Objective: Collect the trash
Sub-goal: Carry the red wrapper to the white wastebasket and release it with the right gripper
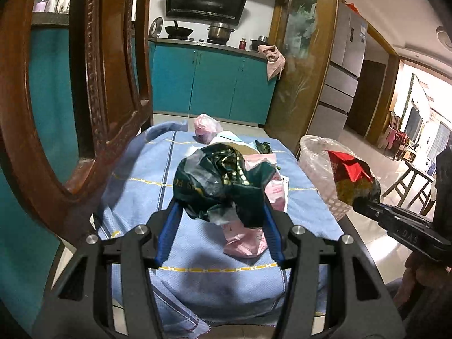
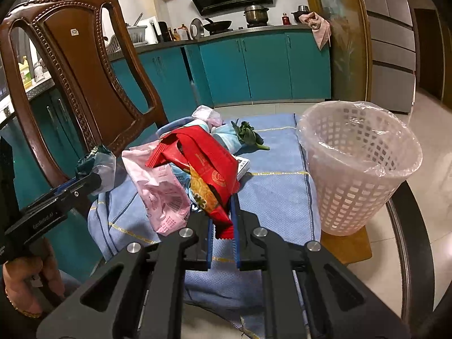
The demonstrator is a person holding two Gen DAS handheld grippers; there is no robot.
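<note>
The left gripper [image 1: 223, 212] is clamped on a crumpled dark green plastic wrapper with gold print [image 1: 223, 180], its blue-lined fingers [image 1: 169, 231] pressed against the wrapper's two sides and holding it clear above the light blue quilted cloth with yellow stitched lines [image 1: 147, 186]. The right gripper [image 2: 223, 220] is closed on a red snack packet with a yellow printed panel [image 2: 209, 175], whose serrated lower edge pokes out between the narrow-set fingers. Ahead of the left gripper and under the green wrapper lie pink printed packets [image 1: 245, 240] and more litter trailing toward the cloth's far edge, ending in a knotted pink plastic bag [image 1: 206, 125]. In the right wrist view a pink printed sachet [image 2: 161, 192] lies just left of the right gripper, a small bundle of dark green leaves [image 2: 248, 135] lies farther ahead, and bare blue cloth stretches between the right gripper and the bin. The white lattice plastic waste basket lined with a clear bag [image 2: 358, 169] stands upright ahead and to the right of the right gripper, at the cloth's right edge, its mouth open and unobstructed. To the left of both grippers the carved brown wooden chair back [image 2: 70, 65] rises close beside the cloth and hems in that side. Beyond the cloth's far edge is pale tiled floor up to the teal kitchen cabinets [image 1: 214, 84].
</note>
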